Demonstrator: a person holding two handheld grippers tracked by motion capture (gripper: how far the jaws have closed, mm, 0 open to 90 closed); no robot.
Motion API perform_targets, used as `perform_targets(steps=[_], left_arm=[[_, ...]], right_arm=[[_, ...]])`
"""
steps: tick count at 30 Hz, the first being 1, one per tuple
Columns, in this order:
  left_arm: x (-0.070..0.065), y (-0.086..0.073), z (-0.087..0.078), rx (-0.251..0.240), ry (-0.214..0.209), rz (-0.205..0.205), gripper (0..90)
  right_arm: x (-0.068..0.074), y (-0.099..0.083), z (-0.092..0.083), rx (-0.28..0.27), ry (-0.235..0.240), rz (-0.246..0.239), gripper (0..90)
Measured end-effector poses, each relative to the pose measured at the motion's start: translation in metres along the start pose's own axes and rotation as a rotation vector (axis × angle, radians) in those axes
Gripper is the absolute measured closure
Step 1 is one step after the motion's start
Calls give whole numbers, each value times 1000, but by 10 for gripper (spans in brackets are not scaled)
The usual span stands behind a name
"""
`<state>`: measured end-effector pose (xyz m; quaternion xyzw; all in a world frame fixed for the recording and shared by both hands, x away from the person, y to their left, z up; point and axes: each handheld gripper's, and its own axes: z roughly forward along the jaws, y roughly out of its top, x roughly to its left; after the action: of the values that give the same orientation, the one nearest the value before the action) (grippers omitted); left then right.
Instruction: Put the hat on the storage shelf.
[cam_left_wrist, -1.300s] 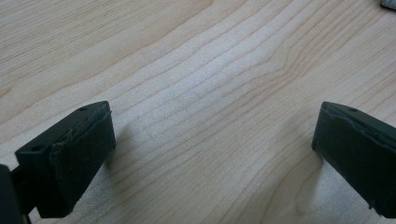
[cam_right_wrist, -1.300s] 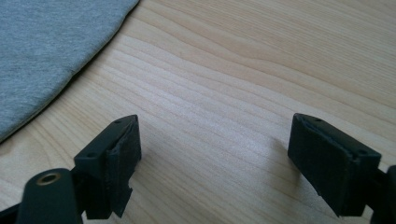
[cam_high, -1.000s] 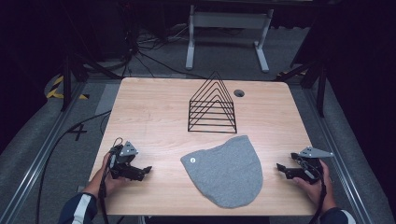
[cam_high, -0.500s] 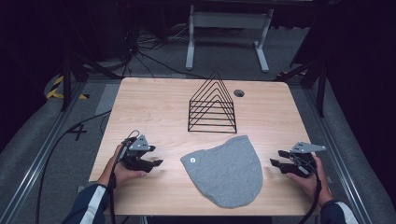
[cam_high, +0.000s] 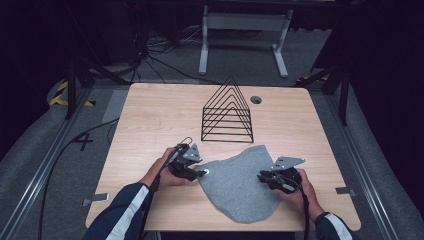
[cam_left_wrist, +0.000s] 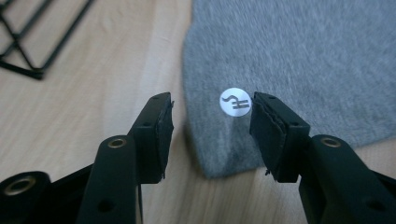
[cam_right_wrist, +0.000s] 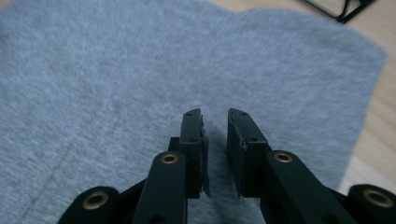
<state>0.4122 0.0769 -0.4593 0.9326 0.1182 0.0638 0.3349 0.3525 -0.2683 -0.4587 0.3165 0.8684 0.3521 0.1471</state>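
A grey cloth (cam_high: 240, 185) lies flat near the table's front edge, with a round white label (cam_left_wrist: 235, 101) by its left corner. My left gripper (cam_high: 202, 172) is at that corner. Its jaws (cam_left_wrist: 212, 100) have just been closing and stand half apart, with the label and the cloth's edge (cam_left_wrist: 303, 56) just beyond their tips and nothing pinched. My right gripper (cam_high: 261, 176) is over the cloth's right edge. Its jaws (cam_right_wrist: 215, 114) have just been closing to a narrow gap, with the cloth (cam_right_wrist: 116, 70) showing below and nothing between the pads.
A black wire rack (cam_high: 227, 112) of triangular frames stands on the wooden table (cam_high: 150, 115) just behind the cloth. A round cable hole (cam_high: 256, 99) sits near the table's back edge. Beyond the table are the floor, cables and a metal stand.
Both hands have moved inward from the table's sides to the cloth's left and right edges. Both pairs of jaws have narrowed.
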Motion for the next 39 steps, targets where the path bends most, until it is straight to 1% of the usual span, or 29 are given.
perform_targets(steps=[1, 2, 3, 5, 7, 10, 13, 15, 17, 18, 20, 21, 22, 23, 24, 25, 26, 27, 28, 29, 31, 32, 33, 34, 35, 36, 37, 38, 39], left_arm=[[-1, 0, 1, -4, -2, 2, 518], [-3, 0, 0, -5, -7, 6, 518], [-4, -1, -1, 0, -15, 0, 525], [-8, -5, -2, -4, -46, -25, 525], [-16, -9, -5, 0, -65, -27, 524], [-30, -13, -10, 9, -59, -39, 525], [-42, -15, -12, 13, -48, -42, 528], [-50, -16, -13, 10, -42, -54, 536], [-59, -16, -15, 21, -52, -45, 542], [-62, -16, -14, 9, -54, -45, 548], [-72, -14, -13, 21, -64, -35, 549], [-76, -13, -12, 18, -74, -21, 549], [-82, -10, -11, 26, -86, -6, 549], [-82, -10, -11, 26, -86, -6, 549], [-87, -8, -10, 27, -92, -2, 550], [-96, -3, -5, 22, -100, 17, 550], [-99, 1, -3, 20, -108, 20, 550], [-102, 3, -1, 21, -105, 27, 550], [-106, 8, 2, 23, -115, 29, 550], [-107, 10, 4, 25, -124, 40, 550], [-111, 18, 11, 13, -126, 56, 549], [-112, 22, 14, 15, -139, 59, 549], [-113, 24, 17, 1, -137, 57, 547], [-113, 27, 19, 6, -138, 75, 545], [-115, 29, 21, 0, -129, 72, 538], [-116, 31, 23, -1, -133, 74, 529], [-116, 33, 24, -2, -135, 80, 525], [-116, 34, 23, 8, -139, 89, 519], [-114, 34, 20, 9, -141, 86, 501]], right_arm=[[0, 0, 0, -2, 3, 10, 767], [1, 1, 0, 0, 1, 3, 766], [1, 1, 1, 2, 0, -4, 763], [1, 1, 1, 3, 1, -1, 759], [1, 2, 1, 10, -7, -13, 732], [2, 6, 5, 13, -14, -30, 724], [1, 12, 11, 15, -31, -74, 719], [-1, 16, 15, 13, -28, -82, 721], [-4, 21, 20, 8, -19, -80, 726], [-5, 24, 23, 11, -15, -77, 727], [-6, 29, 28, 13, -18, -90, 735], [-6, 32, 31, 12, -18, -98, 740], [-6, 34, 32, 14, -18, -99, 742], [-5, 37, 36, 16, -22, -111, 742], [-5, 40, 38, 17, -28, -119, 743], [-4, 43, 41, 15, -37, -137, 745], [-3, 45, 43, 16, -40, -145, 745], [-2, 48, 46, 17, -50, -157, 745], [-1, 50, 48, 18, -54, -170, 745], [1, 53, 51, 18, -66, -180, 744], [3, 55, 54, 14, -83, -192, 727], [5, 56, 55, 10, -94, -198, 714], [6, 56, 56, 8, -111, -203, 696], [6, 56, 55, 6, -118, -204, 686], [6, 56, 54, 2, -111, -196, 684], [5, 56, 51, -8, -109, -187, 683], [5, 55, 48, -20, -104, -175, 680], [4, 53, 44, -31, -97, -154, 676], [3, 52, 39, -41, -89, -138, 674]])
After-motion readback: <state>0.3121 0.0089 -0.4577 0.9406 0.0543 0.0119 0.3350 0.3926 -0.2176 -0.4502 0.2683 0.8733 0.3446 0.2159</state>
